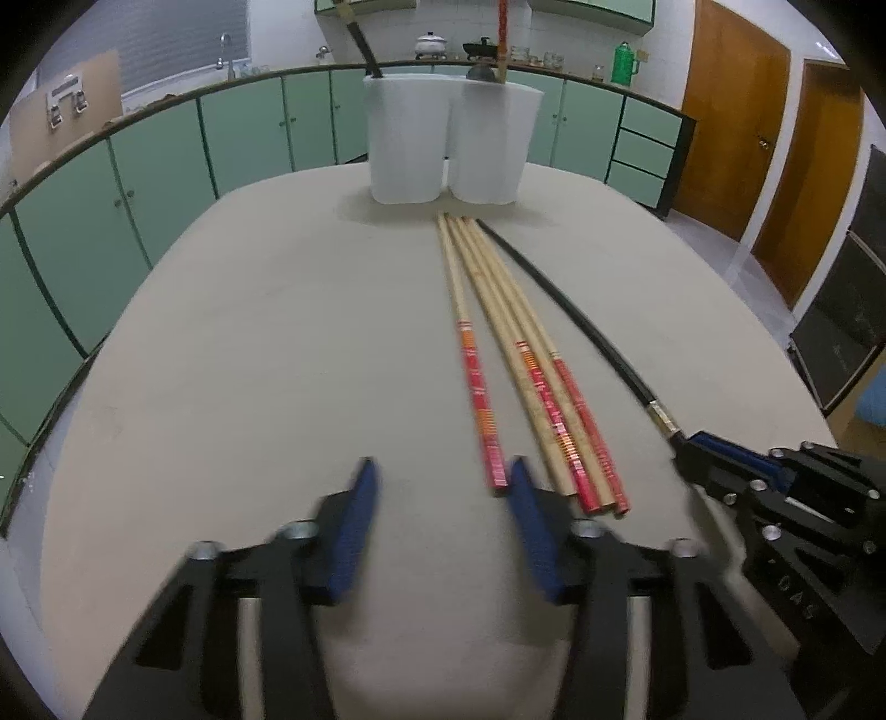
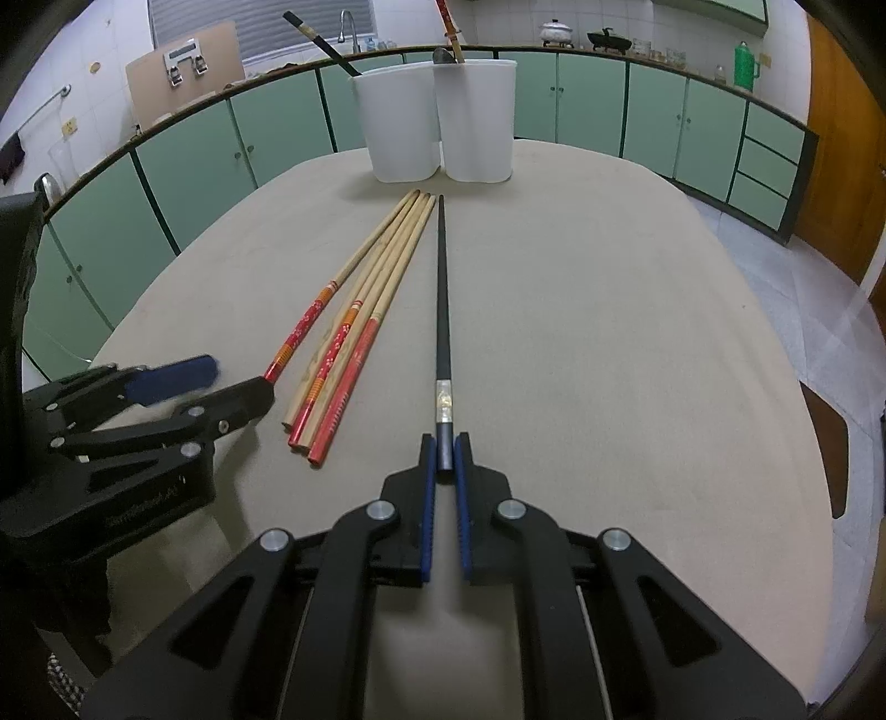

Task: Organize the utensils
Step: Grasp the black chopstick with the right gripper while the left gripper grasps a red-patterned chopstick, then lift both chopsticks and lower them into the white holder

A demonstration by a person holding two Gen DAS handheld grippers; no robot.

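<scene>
Jaws of the right gripper [image 2: 444, 451] are closed on the butt end of the black chopstick [image 2: 442, 299], which lies along the desk [image 2: 609, 332] with its tip pointing at the two white cups [image 2: 437, 122]. Jaws of the left gripper [image 1: 440, 482] are partly apart with nothing between them; the inner pad sits just beside the red end of the nearest wooden chopstick [image 1: 468, 354], and no grip on it is seen.

As for progress, a small part appears done: one black chopstick [image 2: 321, 41] is already stood in the left cup [image 2: 396, 124], and a red-handled chopstick [image 2: 449, 30] with what looks like a spoon [image 2: 443, 55] is stood in the right cup [image 2: 479, 119]. Left on the desk are four red-and-wood chopsticks [image 2: 354, 332], fanned close together, and the black one now held. The sorting seems to be by kind, so the black one would be judged bound for the left cup and the wooden ones for the right.

The desk is covered in a plain beige cloth. Beyond it a row of green cabinets [image 1: 166, 160] is seen, with a worktop bearing a tap [image 1: 226, 47], pots [image 1: 432, 44] and a green flask [image 1: 626, 61]. Brown wooden doors [image 1: 731, 122] stand at the right, over a pale tiled floor.
</scene>
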